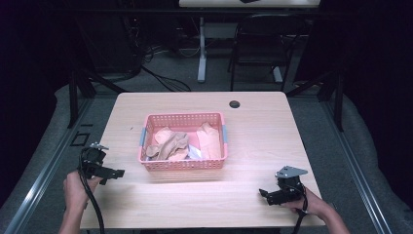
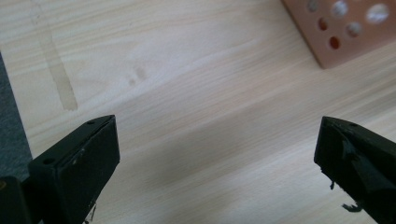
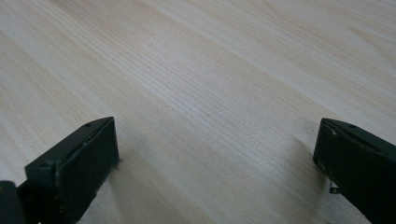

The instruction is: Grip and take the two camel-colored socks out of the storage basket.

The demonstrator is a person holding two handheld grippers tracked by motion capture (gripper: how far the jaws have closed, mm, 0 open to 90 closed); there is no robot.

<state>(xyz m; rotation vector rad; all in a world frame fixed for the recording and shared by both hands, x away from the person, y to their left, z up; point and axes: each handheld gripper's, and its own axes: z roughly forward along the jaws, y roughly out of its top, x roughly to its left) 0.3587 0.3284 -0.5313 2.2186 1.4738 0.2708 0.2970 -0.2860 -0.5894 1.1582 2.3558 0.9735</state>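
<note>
Grippers sit nearest, low over the pale wooden surface (image 1: 253, 136): the left gripper (image 1: 117, 172) at the near left and the right gripper (image 1: 263, 193) at the near right, each held in a hand, each with its jaws spread wide and nothing between them but bare wood. Farther back, at the middle of the surface, stands a pink perforated basket (image 1: 182, 165), its near left corner just ahead of the left gripper; inside it lie crumpled tan cloths (image 1: 171, 144) and a peach-coloured cloth (image 1: 209, 140) at its right side.

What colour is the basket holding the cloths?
The basket is pink with a perforated wall, seen best in the high view.
</note>
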